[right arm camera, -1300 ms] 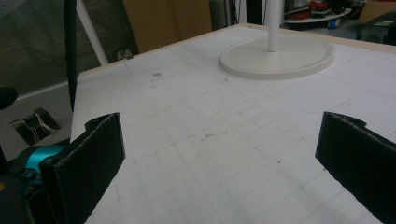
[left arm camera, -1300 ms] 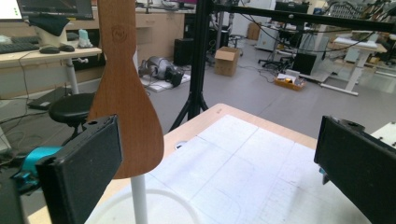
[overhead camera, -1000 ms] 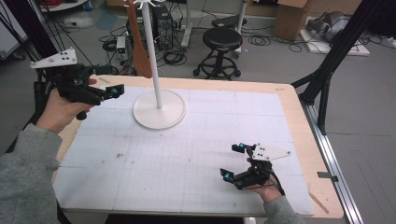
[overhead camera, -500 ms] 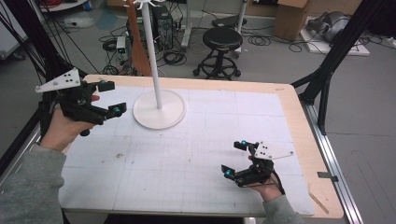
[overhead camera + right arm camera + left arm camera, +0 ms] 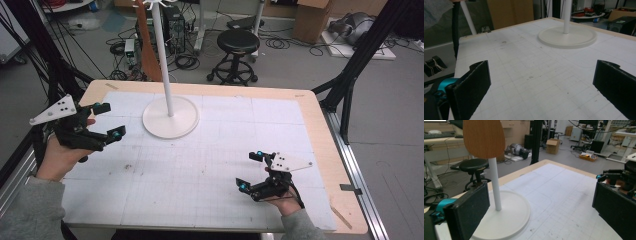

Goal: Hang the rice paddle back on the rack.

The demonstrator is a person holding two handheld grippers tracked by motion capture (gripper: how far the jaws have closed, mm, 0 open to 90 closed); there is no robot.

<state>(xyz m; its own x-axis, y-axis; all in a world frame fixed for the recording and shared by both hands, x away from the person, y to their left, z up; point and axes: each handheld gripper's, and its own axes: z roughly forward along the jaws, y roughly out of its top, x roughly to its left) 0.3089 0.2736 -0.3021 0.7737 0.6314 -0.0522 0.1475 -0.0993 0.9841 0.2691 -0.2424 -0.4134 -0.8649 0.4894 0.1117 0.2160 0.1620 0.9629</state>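
So the left gripper [image 5: 107, 121] has swung in from the left edge of the white gridded worktop [image 5: 210, 165] since a second ago. It sat higher and further out before, and now it hangs lower and closer to the white round-based stand with its thin white pole [image 5: 170, 118], aimed at it. My read: the stand is what's being lined up for, and the approach is underway but not close to contact yet — there's clear bare worktop between the jaws and the base rim.

The right gripper [image 5: 250, 171] has barely shifted in that time; it sits near the front right corner of the worktop, well apart from the stand.

Fingers: both pairs are spread wide with nothing between them. In the left gripper view the two black pads frame the stand's base [image 5: 506, 220] and pole, touching neither. In the right gripper view the jaws are just as far apart, over bare grid, with the stand [image 5: 567, 37] far off toward the back edge.

The stand itself stands upright near the back edge, a bit left of centre — a brown wooden paddle-shaped board [image 5: 483, 137] is visible behind its pole.
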